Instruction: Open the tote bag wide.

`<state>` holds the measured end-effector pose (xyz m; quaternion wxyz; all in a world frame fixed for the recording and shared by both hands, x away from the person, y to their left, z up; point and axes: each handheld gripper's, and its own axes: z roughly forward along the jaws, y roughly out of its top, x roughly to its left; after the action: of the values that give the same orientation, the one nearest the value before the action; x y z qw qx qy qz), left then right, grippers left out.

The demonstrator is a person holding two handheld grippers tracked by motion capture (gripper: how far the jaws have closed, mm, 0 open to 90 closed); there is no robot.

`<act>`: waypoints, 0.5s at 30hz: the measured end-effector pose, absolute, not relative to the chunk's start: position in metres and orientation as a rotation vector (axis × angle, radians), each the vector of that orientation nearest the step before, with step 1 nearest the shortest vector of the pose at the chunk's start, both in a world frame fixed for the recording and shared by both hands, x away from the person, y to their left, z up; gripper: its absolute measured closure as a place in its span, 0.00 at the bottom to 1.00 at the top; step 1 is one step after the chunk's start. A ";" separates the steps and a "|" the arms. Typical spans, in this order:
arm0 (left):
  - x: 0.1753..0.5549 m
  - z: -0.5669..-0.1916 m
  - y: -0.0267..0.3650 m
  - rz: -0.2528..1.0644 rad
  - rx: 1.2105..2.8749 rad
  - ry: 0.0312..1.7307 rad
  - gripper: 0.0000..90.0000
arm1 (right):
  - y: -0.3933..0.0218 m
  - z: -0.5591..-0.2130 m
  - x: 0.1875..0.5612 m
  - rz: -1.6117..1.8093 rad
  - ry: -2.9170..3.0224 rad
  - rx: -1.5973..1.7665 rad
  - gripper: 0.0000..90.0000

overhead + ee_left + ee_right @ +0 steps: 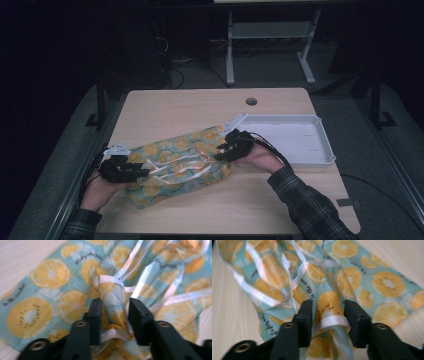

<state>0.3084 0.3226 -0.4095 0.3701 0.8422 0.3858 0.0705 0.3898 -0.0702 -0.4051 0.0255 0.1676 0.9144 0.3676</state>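
Lying on one table [200, 107], one fruit-print cloth [172, 165], one white tray [300, 137], two tongs, left [145, 172] and right [218, 151], both parted around folds

Printed script lettering runs across the fruit-patterned cloth [50, 295] in small dark cursive lines between the orange and kiwi slices. It shows in both gripper views, but blur leaves it mostly illegible. In the right gripper view one fragment may read "In the sun"; this reading is uncertain.

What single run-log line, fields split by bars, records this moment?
scene: fruit-print cloth on table | left claw: open, fold between jaws | right claw: open, fold between jaws | white tray: beside cloth
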 end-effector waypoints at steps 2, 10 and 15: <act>0.307 -0.405 0.326 0.196 2.140 0.992 0.60 | -0.075 -0.400 0.389 1.175 2.808 0.525 0.60; 0.303 -0.390 0.343 0.254 2.086 1.002 0.43 | -0.085 -0.381 0.386 1.246 2.759 0.526 0.52; 0.296 -0.384 0.354 0.267 2.080 1.004 0.38 | -0.090 -0.369 0.383 1.308 2.730 0.478 0.52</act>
<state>0.2959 0.3544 -0.3835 0.3969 0.8211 0.3964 0.1055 0.3826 -0.0896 -0.3688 0.0384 0.1560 0.8901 0.4264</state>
